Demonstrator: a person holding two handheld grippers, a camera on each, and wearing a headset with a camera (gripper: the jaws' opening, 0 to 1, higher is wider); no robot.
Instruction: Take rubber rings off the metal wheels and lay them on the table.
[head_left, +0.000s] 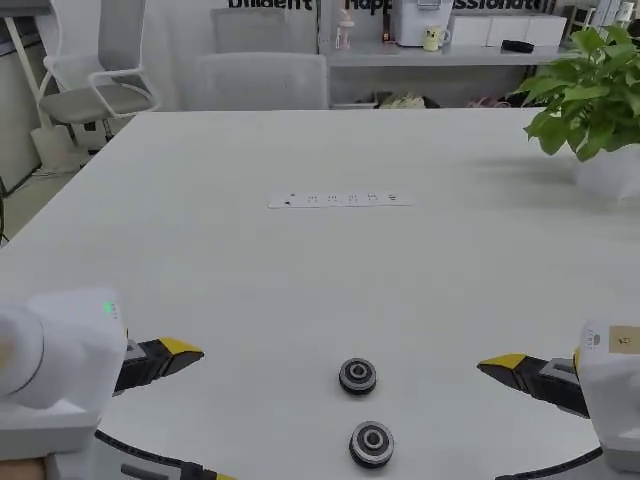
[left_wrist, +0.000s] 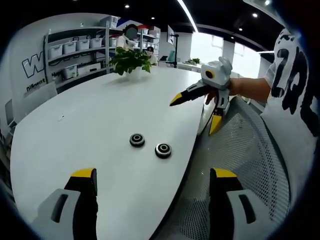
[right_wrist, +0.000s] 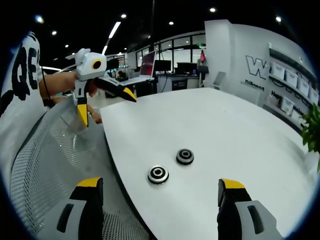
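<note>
Wheels (head_left: 357, 375): two, rings (head_left: 353, 446) on, slightly apart, near desk (head_left: 300, 150) front edge, between the grippers.
Left gripper (left_wrist: 153, 173): fingers (left_wrist: 85, 200) wide open, empty.
Right gripper (right_wrist: 160, 182): fingers (right_wrist: 232, 205) wide open, empty.

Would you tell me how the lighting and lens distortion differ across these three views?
Head view: soft even light, faint shadows under the far wheel and near wheel, no glare on the table. Left gripper view: fisheye bows the table edge, windows blown out. Right gripper view: same bowing.
</note>
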